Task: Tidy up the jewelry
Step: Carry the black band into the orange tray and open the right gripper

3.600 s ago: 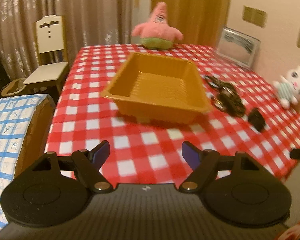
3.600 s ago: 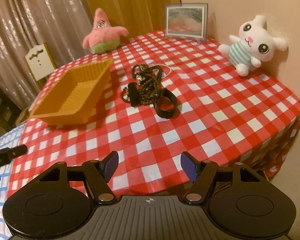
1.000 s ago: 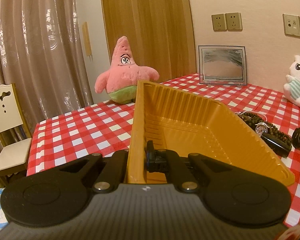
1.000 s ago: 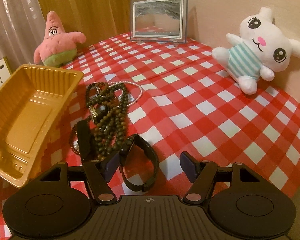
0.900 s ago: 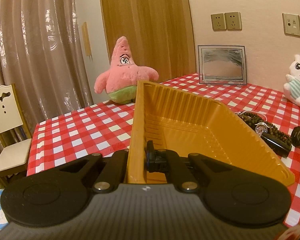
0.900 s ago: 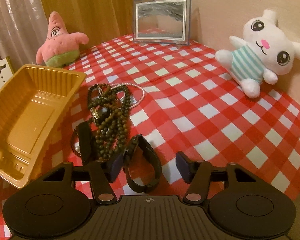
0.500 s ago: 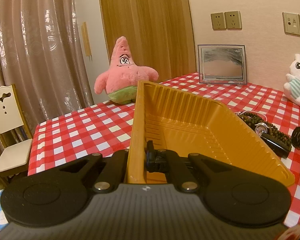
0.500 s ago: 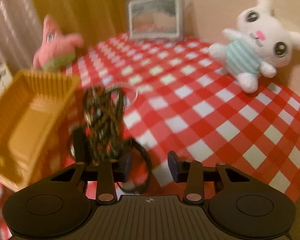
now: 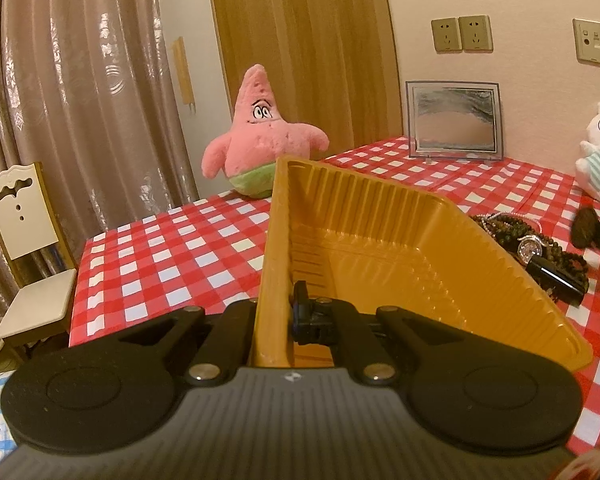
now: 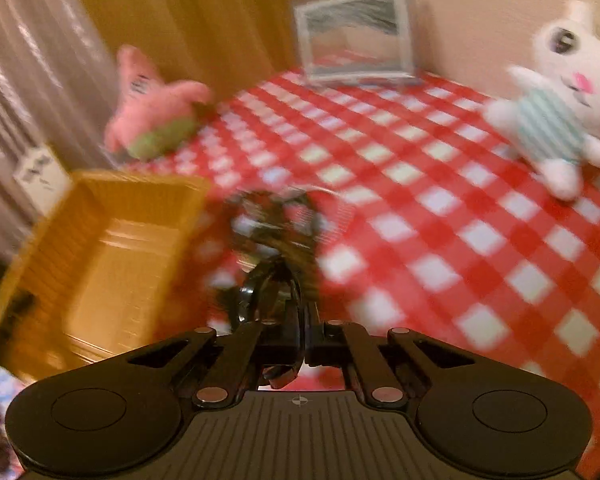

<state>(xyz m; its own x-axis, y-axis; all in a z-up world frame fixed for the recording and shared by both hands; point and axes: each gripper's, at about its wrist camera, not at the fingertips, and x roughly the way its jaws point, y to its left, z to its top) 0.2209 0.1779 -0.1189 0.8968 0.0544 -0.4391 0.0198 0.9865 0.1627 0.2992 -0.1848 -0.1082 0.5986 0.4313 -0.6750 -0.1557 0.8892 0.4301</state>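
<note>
The yellow tray (image 9: pixel 380 240) is being pinched by its near wall in the left gripper (image 9: pixel 278 316). A black band (image 10: pixel 274 280), blurred, is being clamped in the right gripper (image 10: pixel 302 336), beside the smeared bead pile (image 10: pixel 276 220).

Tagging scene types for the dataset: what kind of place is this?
Most likely a home room, perhaps a dining corner. A red-checked tablecloth covers the table, plush toys and a small framed picture sit along the wall, and long curtains hang behind a wooden chair.
</note>
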